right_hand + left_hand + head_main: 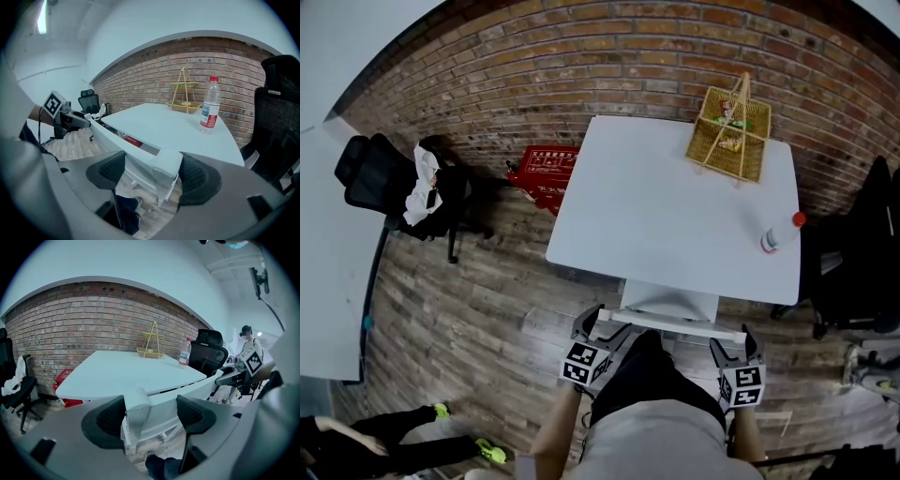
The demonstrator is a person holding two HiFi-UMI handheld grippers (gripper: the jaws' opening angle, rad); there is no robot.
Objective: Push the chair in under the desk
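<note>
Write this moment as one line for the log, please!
left gripper: open, round chair corner | right gripper: open, round other corner | chair: at near edge of desk, not fully under

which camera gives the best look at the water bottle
The right gripper view: the water bottle stands close, upright and unobstructed on the desk. The head view shows it small from above; the left gripper view, small and distant.

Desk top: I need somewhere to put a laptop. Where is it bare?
The desk is bare across its left and middle, from the left edge to the basket and bottle. Its right side is crowded.
</note>
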